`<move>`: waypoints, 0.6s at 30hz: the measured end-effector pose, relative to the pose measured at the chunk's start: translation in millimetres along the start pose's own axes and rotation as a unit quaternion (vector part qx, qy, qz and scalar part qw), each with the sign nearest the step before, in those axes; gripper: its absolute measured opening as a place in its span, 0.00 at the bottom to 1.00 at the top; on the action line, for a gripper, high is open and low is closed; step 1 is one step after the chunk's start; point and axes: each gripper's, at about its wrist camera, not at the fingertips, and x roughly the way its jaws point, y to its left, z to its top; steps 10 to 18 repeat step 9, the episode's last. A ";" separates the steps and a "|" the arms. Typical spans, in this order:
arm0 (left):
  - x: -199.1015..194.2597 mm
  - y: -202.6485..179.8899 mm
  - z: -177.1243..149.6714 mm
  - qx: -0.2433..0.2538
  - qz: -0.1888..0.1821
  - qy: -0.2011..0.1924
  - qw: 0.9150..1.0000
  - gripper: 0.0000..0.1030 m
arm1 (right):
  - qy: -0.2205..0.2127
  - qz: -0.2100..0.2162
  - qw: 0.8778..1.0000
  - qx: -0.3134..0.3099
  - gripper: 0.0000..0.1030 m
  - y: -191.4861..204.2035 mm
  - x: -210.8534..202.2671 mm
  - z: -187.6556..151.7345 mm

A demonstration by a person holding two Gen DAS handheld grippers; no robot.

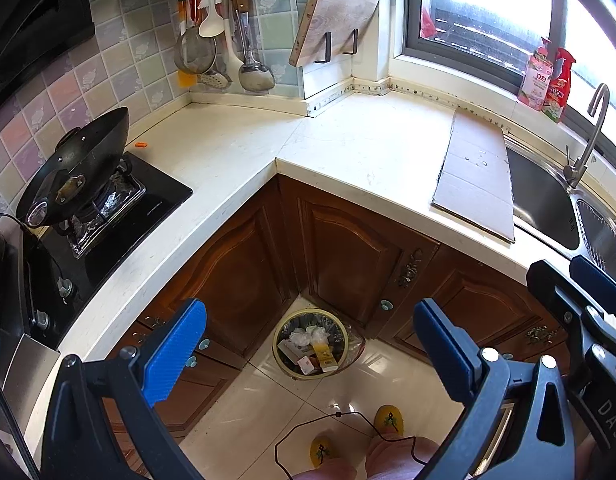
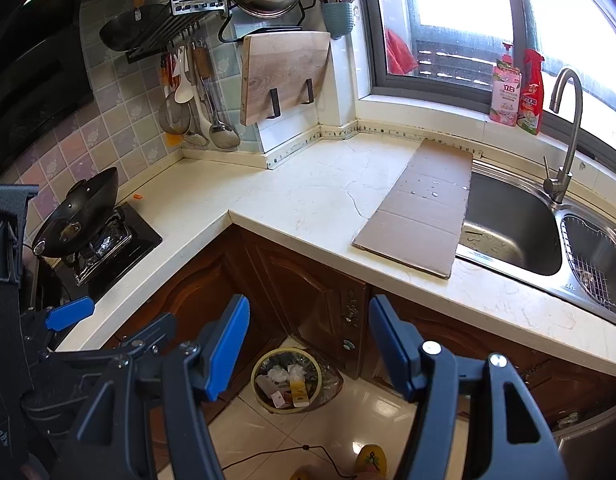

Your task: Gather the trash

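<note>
Corner kitchen, seen from above. Countertop (image 2: 308, 200) is the landmark: at its sink-side end lies a flat cardboard sheet (image 2: 424, 208), probably light, stiff and bendable, best pinched at its overhanging front edge. Below the countertop's inner corner stands the trash bin (image 1: 311, 343). Left gripper (image 1: 308, 344) and right gripper (image 2: 308, 348) both gape, empty.
</note>
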 end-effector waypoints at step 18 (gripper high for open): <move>6.3 -1.0 5.0 0.006 -0.005 0.001 1.000 0.99 | 0.002 -0.004 1.000 0.007 0.61 -9.9 8.5 4.4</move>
